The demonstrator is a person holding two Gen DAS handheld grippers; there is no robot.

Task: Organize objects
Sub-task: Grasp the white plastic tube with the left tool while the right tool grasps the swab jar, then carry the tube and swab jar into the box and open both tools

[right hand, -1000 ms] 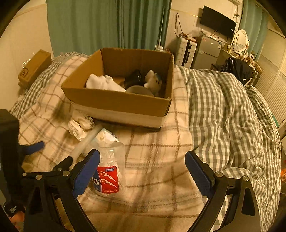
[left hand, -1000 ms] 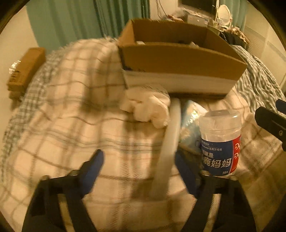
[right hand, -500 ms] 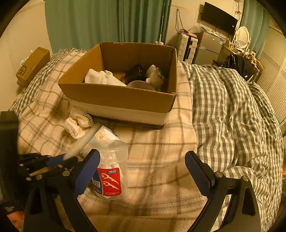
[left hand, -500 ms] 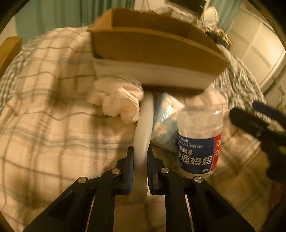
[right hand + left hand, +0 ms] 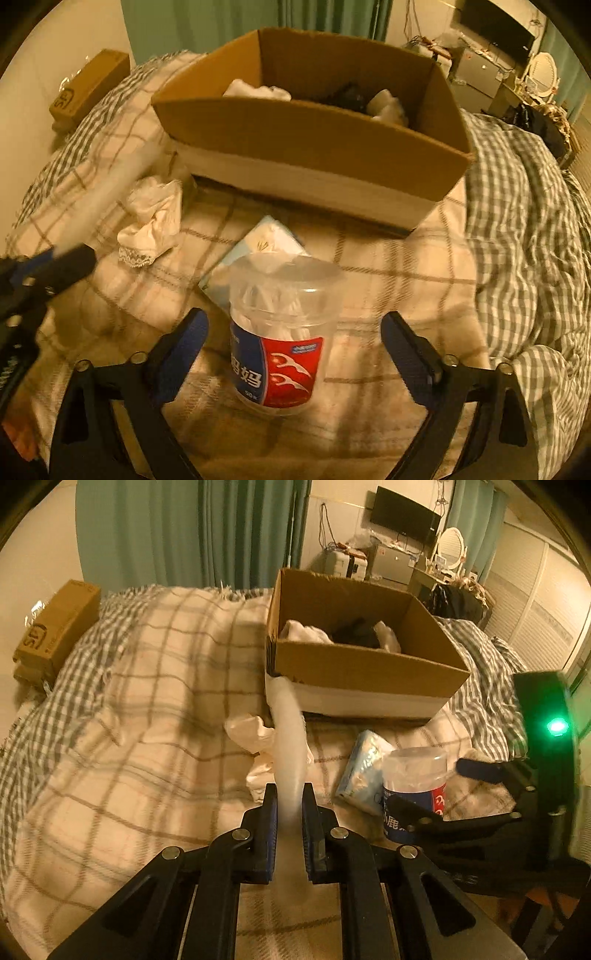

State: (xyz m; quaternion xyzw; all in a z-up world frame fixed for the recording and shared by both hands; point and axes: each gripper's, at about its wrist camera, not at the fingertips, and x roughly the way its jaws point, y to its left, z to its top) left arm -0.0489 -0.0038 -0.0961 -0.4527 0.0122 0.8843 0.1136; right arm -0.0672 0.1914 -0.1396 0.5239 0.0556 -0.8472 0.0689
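Note:
My left gripper [image 5: 289, 805] is shut on a long white tube [image 5: 289, 738] and holds it lifted above the bed, pointing toward the cardboard box [image 5: 365, 664]. The tube shows blurred at the left of the right wrist view [image 5: 110, 184]. My right gripper [image 5: 293, 336] is open, its fingers on either side of a clear floss-pick jar [image 5: 282, 332] with a red and blue label, standing on the blanket. The jar also shows in the left wrist view [image 5: 413, 794]. The box [image 5: 314, 144] holds white cloth and dark items.
A crumpled white cloth [image 5: 155, 221] and a light blue tissue pack [image 5: 364, 768] lie on the plaid blanket in front of the box. A small brown carton [image 5: 55, 631] sits at the bed's far left edge. A grey checked duvet [image 5: 524, 221] lies to the right.
My left gripper closed on the white tube and lifted it up toward the box. My right gripper moved in around the floss-pick jar, still open.

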